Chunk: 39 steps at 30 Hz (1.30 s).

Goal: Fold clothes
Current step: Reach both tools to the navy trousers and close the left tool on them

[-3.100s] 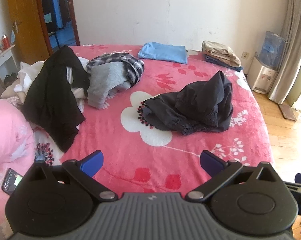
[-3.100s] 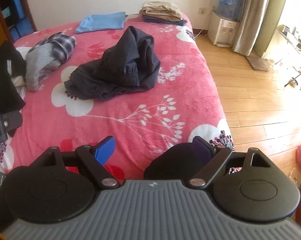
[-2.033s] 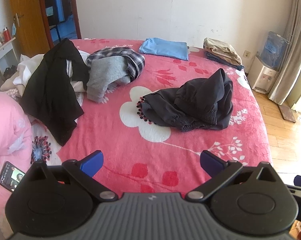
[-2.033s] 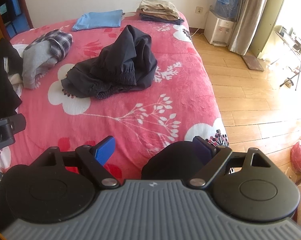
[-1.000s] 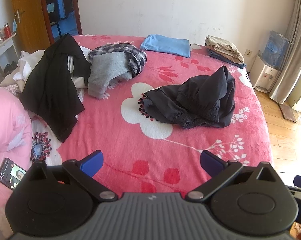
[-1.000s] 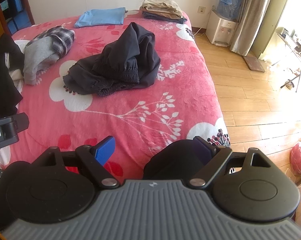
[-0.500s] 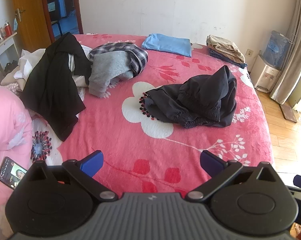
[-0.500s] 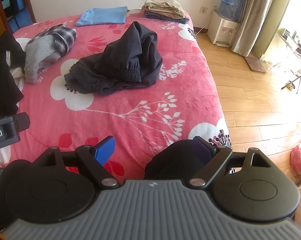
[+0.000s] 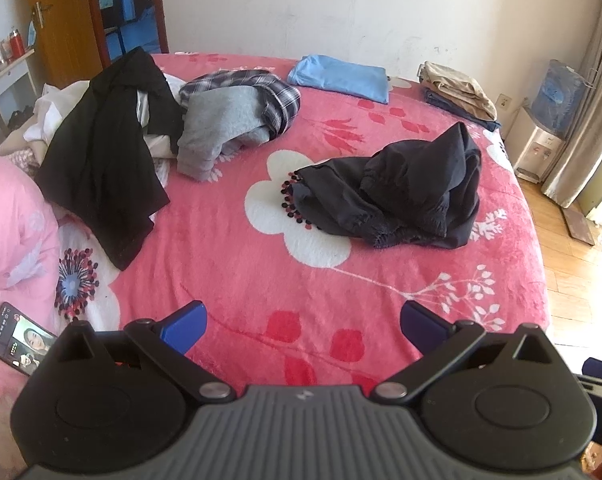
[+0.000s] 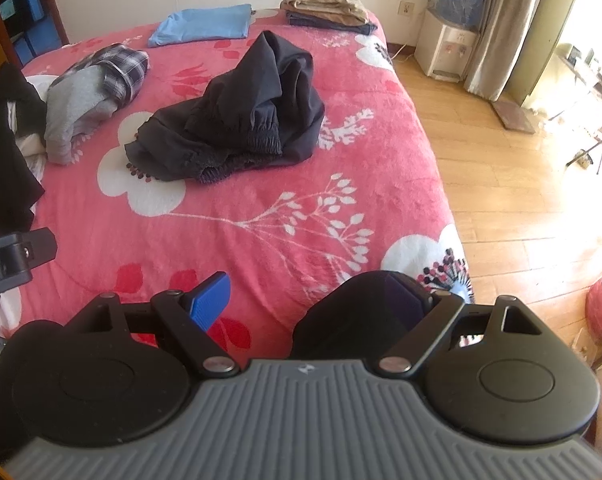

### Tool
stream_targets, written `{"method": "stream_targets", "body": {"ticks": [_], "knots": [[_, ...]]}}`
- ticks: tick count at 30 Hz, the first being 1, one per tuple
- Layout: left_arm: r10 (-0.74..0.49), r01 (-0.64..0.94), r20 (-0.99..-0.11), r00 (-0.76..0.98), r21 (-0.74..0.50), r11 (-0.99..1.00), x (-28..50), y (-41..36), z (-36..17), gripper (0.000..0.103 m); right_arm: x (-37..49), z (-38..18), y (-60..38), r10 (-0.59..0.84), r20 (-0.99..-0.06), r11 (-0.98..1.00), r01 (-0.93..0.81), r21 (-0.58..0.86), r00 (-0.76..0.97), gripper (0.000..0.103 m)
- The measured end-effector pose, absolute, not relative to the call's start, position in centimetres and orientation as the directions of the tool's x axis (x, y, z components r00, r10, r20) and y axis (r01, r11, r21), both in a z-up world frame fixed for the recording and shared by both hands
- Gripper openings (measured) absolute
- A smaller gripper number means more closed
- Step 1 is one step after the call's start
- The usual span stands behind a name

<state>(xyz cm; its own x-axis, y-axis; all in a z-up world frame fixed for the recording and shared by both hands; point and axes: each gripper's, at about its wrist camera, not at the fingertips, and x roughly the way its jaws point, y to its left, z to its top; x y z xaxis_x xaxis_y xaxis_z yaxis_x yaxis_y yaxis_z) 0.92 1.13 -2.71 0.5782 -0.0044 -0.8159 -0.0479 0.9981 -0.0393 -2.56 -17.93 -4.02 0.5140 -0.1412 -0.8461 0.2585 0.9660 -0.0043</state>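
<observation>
While both grippers hung over the near edge of the bed (image 9: 229, 264), nothing lay between their jaws. At far left, a phone (image 9: 19, 339) rested face-up on the pink quilt (image 9: 9, 240). Next came a black garment (image 9: 109, 160) draped over a pale heap, then a grey garment (image 9: 217, 128) touching a plaid garment (image 9: 261, 84). The left gripper (image 9: 301, 322) held its jaws spread wide over bare red blanket. A broad open strip of blanket separated it from the crumpled dark trousers (image 9: 397, 192), which lay near the bed's centre, apart from the other clothes. Beyond, against the wall, sat a folded blue garment (image 9: 341, 78) and a folded beige stack (image 9: 457, 88). The right gripper (image 10: 305, 304) was likewise spread wide. Wooden floor (image 10: 501, 184) ran along the bed's right edge.
</observation>
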Motion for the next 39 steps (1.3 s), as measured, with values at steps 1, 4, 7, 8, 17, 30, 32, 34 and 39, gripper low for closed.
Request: {"method": "stream_targets", "body": {"ticks": [1,4,7,8,17,30,32,34,39], "knots": [[-0.007,-0.051,-0.815,0.579,-0.045,0.998,1.1,1.4,-2.9,0.103,-2.4,-4.2,-17.9,-0.137,-0.846,0.967,0.256,0.000,0.516,0.084],[-0.027,-0.053,-0.814,0.580,-0.071,0.996,1.8,2.0,-3.4,0.103,-1.8,-4.7,-18.2,-0.122,-0.841,0.968,0.249,0.016,0.527,0.084],[-0.053,-0.037,-0.809,0.586,-0.092,0.995,3.0,2.4,-3.8,0.103,-0.9,-5.2,-18.5,-0.102,-0.832,0.970,0.240,0.038,0.545,0.084],[-0.056,-0.028,-0.804,0.592,-0.090,0.996,3.5,2.3,-3.8,0.103,-0.6,-5.4,-18.7,-0.093,-0.826,0.972,0.232,0.047,0.556,0.084],[-0.055,0.065,-0.730,0.681,-0.014,0.998,10.7,1.1,-5.1,0.103,4.9,-7.2,-19.3,-0.031,-0.757,0.995,0.094,0.040,0.653,0.084],[-0.123,0.172,-0.757,0.642,-0.014,0.985,23.8,-1.3,-11.7,0.103,17.2,-12.3,-23.5,0.030,-0.825,0.961,0.210,0.179,0.564,0.084],[-0.155,0.220,-0.753,0.640,-0.013,0.975,25.3,-2.2,-12.9,0.101,18.0,-13.8,-23.5,0.039,-0.826,0.962,0.204,0.184,0.563,0.084],[-0.178,0.278,-0.759,0.626,0.004,0.961,26.6,-3.3,-14.2,0.097,18.7,-14.8,-23.6,0.056,-0.825,0.962,0.190,0.195,0.562,0.084],[-0.208,0.453,-0.814,0.542,0.074,0.889,29.2,-6.4,-17.5,0.073,19.8,-16.7,-23.8,0.089,-0.835,0.961,0.175,0.216,0.543,0.084]]}}
